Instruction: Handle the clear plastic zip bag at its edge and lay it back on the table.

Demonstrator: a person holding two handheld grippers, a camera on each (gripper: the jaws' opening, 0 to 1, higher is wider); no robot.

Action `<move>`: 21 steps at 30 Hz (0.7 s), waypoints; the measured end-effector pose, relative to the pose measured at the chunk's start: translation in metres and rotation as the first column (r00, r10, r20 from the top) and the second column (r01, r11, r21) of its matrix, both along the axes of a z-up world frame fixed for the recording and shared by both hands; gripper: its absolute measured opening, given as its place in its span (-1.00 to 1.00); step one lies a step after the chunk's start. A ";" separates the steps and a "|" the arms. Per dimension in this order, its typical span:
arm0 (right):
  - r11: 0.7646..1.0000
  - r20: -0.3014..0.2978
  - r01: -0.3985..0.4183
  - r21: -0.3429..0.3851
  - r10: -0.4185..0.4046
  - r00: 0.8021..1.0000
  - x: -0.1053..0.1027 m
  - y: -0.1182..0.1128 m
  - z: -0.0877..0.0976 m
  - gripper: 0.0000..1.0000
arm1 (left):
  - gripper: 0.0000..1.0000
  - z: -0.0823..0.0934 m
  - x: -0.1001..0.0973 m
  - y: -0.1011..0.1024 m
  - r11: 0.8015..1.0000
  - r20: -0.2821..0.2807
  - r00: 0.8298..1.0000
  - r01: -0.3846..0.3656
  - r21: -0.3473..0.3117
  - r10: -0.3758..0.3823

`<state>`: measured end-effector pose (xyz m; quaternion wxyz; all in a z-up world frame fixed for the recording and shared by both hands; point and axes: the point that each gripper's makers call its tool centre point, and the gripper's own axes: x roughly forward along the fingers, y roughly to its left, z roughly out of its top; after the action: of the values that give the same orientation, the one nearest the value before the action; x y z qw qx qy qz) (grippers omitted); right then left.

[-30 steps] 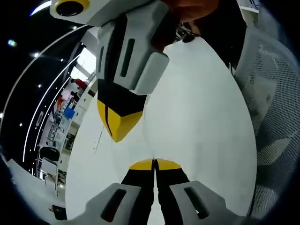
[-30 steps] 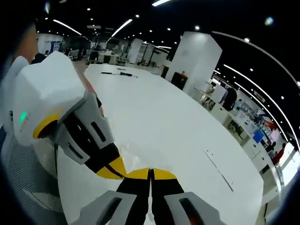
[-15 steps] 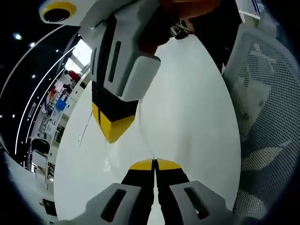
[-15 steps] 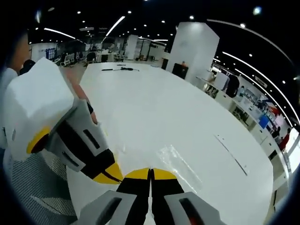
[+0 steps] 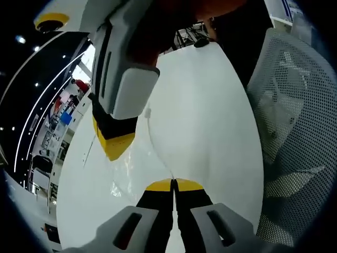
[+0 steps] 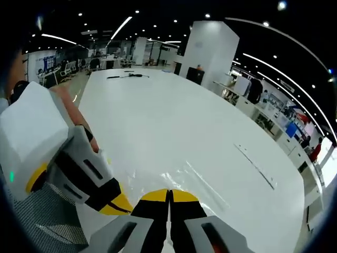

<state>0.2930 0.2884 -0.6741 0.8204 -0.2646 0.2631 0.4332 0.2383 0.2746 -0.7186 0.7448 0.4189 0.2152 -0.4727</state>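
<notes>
Both my claws, left (image 5: 173, 185) and right (image 6: 169, 195), stayed clenched on the empty-looking clear zip bag's (image 6: 197, 182) edge over the white worktop (image 6: 158, 116).

The zip bag (image 6: 184, 182) is nearly invisible against the white table (image 6: 158, 121); only faint glints show, and its outline cannot be followed. Its edge disappears between the closed yellow tips of the right claw (image 6: 169, 197). At 11 o'clock, dark objects (image 6: 126, 76) at the table's far end are too small to identify.
</notes>
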 end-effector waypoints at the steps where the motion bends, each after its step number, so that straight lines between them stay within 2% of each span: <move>1: 1.000 0.001 0.004 0.000 -0.004 1.000 -0.002 0.000 0.001 -1.00 | -1.00 -0.001 -0.001 0.001 1.000 -0.002 1.000 0.002 0.002 -0.002; 6: 1.000 0.000 0.019 0.014 -0.019 1.000 -0.003 0.003 0.004 -1.00 | -1.00 -0.005 -0.008 0.003 0.999 0.010 1.000 0.025 0.032 -0.025; 10: 1.000 -0.003 0.022 0.021 -0.022 1.000 -0.002 0.007 0.002 -1.00 | -1.00 -0.007 -0.009 0.006 1.000 -0.001 1.000 0.007 0.028 -0.007; 12: 1.000 0.001 0.018 0.021 -0.018 1.000 -0.005 0.009 0.007 -1.00 | -1.00 -0.009 -0.011 0.008 1.000 -0.003 1.000 0.007 0.030 -0.007; 21: 1.000 -0.011 0.015 0.020 -0.015 1.000 -0.002 0.009 -0.003 -1.00 | -1.00 -0.018 -0.020 0.012 0.999 -0.027 1.000 -0.003 0.044 0.004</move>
<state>0.2910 0.2975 -0.6772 0.8248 -0.2521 0.2654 0.4310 0.2181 0.2861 -0.7366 0.7331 0.4284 0.2365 -0.4724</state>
